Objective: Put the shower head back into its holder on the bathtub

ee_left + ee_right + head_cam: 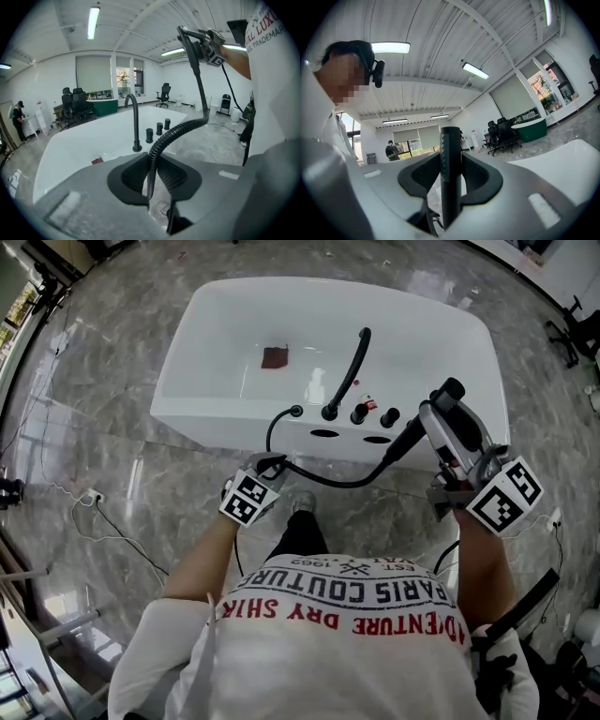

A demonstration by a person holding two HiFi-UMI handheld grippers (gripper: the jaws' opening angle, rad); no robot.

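Gripping with both hands, I had my right gripper (451,176) clamped on the black, ribbed-sided wand of the shower head (451,159), which stood upright between the jaws and kept them fairly wide. From the head view that shower head (424,423) was held off the tub, just above the near right part of the white oval bathtub (187,413), right of the two black round knobs (375,415). My left gripper (152,174) had its jaws drawn narrow onto the black corrugated hose (174,132), the pads pressing it from both sides. The hose (328,482) sagged in front of the tub's near wall between my two grippers, and its other end rose to a round black fitting (296,412) on the near ledge. A black curved faucet spout (352,371) arched over the basin, and a small dark red piece (275,356) lay on the tub floor, far left of the spout.
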